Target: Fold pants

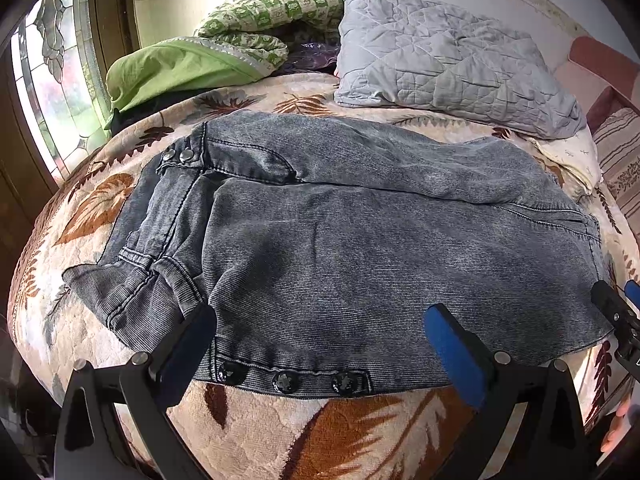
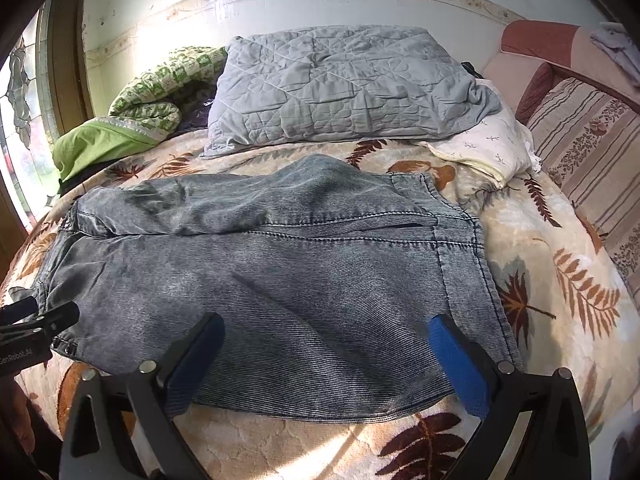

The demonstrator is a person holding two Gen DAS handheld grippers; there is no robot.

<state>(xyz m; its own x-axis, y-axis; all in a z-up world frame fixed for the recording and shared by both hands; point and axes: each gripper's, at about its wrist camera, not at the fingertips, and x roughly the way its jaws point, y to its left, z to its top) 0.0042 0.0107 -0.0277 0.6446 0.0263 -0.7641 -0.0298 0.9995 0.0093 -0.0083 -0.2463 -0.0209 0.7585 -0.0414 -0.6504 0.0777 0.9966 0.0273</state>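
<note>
Grey washed denim pants (image 1: pixel 340 232) lie folded in a broad flat pile on the leaf-patterned bedspread (image 1: pixel 340 432). They also show in the right wrist view (image 2: pixel 280 272). Snap buttons (image 1: pixel 284 381) line the near hem. My left gripper (image 1: pixel 320 340) is open and empty, its blue-padded fingers over the near left edge of the pants. My right gripper (image 2: pixel 328 344) is open and empty over the near right part. The right gripper shows at the right edge of the left wrist view (image 1: pixel 616 312). The left gripper shows at the left edge of the right wrist view (image 2: pixel 36 320).
A grey quilted pillow (image 2: pixel 340 84) lies behind the pants. A green patterned blanket (image 1: pixel 224 44) is bunched at the back left by the window (image 1: pixel 44 80). A white pillow (image 2: pixel 488 144) and a striped sofa (image 2: pixel 588 152) are at the right.
</note>
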